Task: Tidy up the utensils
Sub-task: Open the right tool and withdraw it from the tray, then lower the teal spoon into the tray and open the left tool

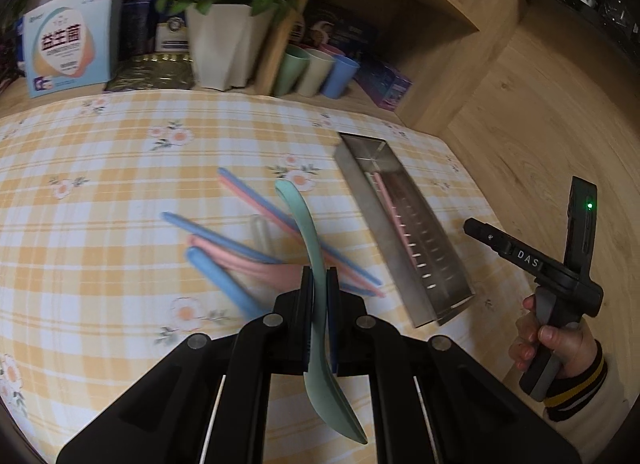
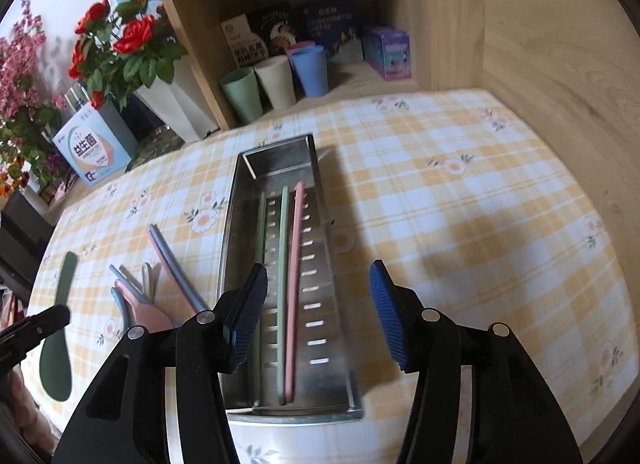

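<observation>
Steel tray (image 2: 320, 344) holds three chopsticks (image 2: 294, 284) (pink, two green) lengthwise.

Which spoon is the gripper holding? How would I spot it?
Look over the yellow checked tablecloth, left of the long metal tray. The left gripper is shut on the green spoon, lifted above the others. It is the only mint-green one; the utensils lying below are pink and blue.

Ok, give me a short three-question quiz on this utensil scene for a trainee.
1. True or false: the left tongs are shut on the green spoon.
2. What lies in the metal tray?
A. chopsticks
B. cups
C. nothing
3. Fill in: the right tongs, above the tray, are ____.

Key: 1 true; 2 A, the green and pink chopsticks; 3 open, holding nothing.
</observation>
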Demonstrator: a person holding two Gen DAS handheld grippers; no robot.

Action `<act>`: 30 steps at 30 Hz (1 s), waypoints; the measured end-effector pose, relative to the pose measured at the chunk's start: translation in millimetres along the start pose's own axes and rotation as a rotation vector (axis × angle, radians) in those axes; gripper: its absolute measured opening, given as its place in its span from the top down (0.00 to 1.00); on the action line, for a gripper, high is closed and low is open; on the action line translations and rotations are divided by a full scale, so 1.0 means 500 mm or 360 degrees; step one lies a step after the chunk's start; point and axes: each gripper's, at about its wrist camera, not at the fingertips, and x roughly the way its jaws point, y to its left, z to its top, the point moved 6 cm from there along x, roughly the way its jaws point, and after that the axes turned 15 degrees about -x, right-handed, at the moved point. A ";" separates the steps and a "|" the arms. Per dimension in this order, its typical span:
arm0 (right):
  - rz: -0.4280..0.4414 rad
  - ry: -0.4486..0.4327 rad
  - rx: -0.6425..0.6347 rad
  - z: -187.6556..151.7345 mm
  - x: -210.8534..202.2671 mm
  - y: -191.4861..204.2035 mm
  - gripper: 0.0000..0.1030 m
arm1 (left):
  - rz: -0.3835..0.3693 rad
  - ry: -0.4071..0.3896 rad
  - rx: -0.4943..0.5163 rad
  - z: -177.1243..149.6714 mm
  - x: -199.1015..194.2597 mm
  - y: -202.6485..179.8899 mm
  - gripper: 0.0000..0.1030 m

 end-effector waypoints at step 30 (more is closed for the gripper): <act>-0.0044 0.0040 0.0251 -0.074 -0.013 -0.176 0.17 | -0.0074 0.0398 -0.0065 -0.027 0.361 -0.241 0.94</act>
